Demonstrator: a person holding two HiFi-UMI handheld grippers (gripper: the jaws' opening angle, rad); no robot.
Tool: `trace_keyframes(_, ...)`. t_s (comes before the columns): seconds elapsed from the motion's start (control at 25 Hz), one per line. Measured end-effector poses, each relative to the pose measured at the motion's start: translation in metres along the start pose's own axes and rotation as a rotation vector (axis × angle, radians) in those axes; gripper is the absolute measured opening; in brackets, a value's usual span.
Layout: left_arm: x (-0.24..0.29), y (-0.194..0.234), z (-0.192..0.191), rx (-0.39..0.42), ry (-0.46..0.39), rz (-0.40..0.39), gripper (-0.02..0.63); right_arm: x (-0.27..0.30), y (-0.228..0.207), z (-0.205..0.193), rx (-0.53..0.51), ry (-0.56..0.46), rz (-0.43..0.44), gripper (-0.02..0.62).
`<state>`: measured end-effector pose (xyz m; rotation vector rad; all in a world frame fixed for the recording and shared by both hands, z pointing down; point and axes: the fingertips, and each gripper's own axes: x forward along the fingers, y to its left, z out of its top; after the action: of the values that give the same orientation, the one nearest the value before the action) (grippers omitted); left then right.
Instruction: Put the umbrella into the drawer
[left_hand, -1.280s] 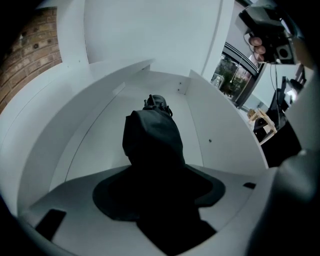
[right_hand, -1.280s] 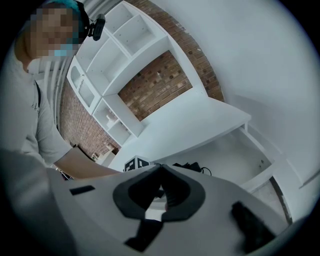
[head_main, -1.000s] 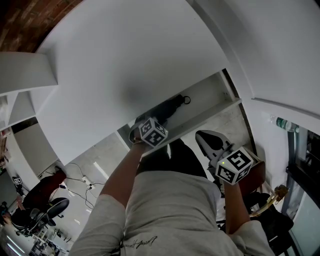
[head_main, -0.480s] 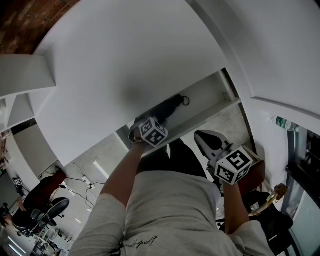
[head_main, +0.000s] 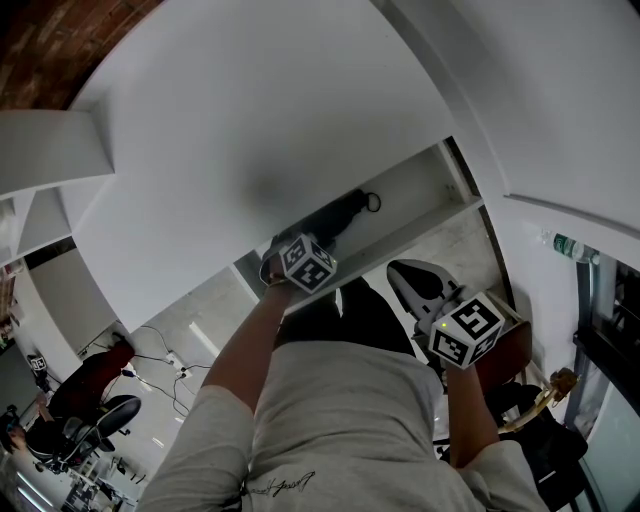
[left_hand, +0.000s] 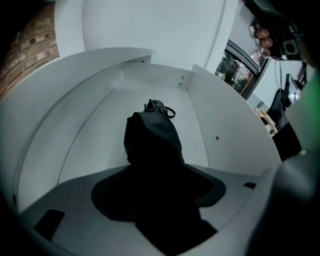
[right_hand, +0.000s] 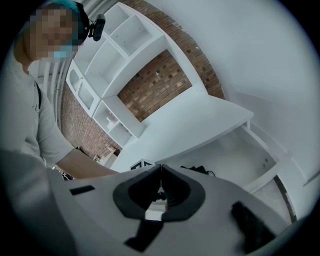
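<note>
1. The left gripper (left_hand: 154, 167) has its jaws closed on the near end of the black umbrella (left_hand: 152, 137). Black meets black there, so the jaw edges merge with the fabric.
2. From the jaws the umbrella runs lengthwise over the floor of the open white drawer (left_hand: 90, 130), roughly midway between the back wall and the front panel.
3. Its far end carries a small strap loop (left_hand: 169, 112). The loop points at the drawer's far end wall and lies apart from it.
4. In the head view the left gripper's marker cube sits over the drawer's left end, just above the front panel's top edge, with the umbrella reaching rightward to about the middle of the drawer.
5. The right gripper (right_hand: 160, 169) has its jaws pressed together with nothing between them.
6. It hangs outside the drawer, on the person's side of the front panel and near that panel's right end, well apart from the umbrella.
7. The right gripper view looks over its closed jaws into the drawer, where the umbrella shows as a dark shape on the floor.
8. The drawer stands pulled out from beneath a white countertop (head_main: 250, 120).
9. The person's bare forearm (head_main: 245, 350) leads down to the left gripper, above a grey shirt (head_main: 340, 430).
10. White shelves (right_hand: 107, 45) and a brick wall (right_hand: 155, 85) stand beyond the countertop.
</note>
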<state>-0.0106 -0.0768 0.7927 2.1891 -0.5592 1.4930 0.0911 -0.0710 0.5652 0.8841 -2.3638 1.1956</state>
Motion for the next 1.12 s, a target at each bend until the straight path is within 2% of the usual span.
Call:
trace_keyframes(0.88,-0.008,-0.009,0.001,0.010,0.006,0.006,0.299,-0.007,0.019,-0.001,-0.023,-0.002,0.023,0.028)
trace_keyframes(1.12,-0.015,-0.013,0.000,0.019,0.006,0.028,0.302,-0.009,0.027,-0.003,-0.043,-0.004,0.035,0.028)
